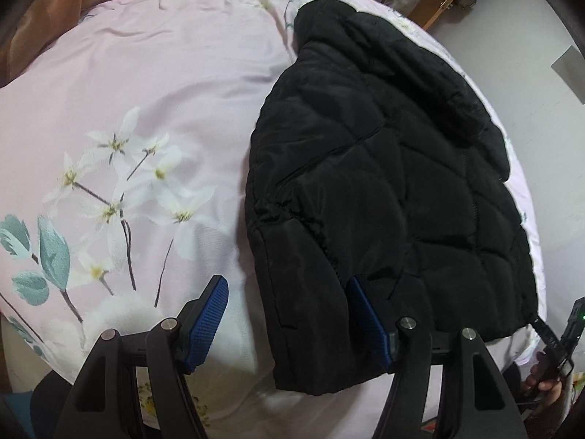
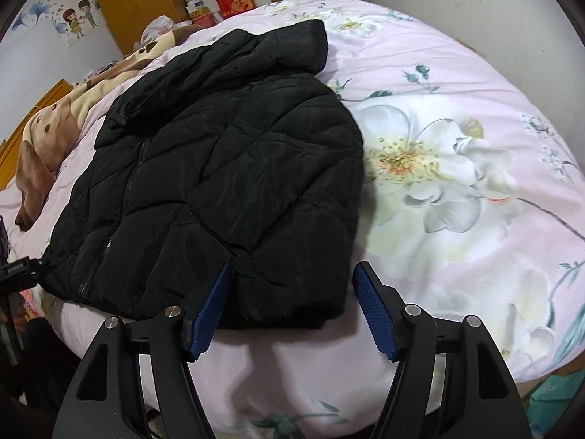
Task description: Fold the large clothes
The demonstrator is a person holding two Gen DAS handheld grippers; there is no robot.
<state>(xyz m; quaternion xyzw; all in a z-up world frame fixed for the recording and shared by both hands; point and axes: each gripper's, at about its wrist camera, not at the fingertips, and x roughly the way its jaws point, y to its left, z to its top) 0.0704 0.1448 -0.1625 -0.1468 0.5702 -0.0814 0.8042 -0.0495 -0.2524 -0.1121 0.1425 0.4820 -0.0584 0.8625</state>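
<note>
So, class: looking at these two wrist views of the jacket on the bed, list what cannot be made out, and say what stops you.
- Jacket sleeves: both views, none shows apart from the body.
- Jacket's underside and the bedspread beneath: both views, covered by the jacket.
- Box lettering: right view, too small.
- Person's hand: left view, cut off by the dark edge.
</note>
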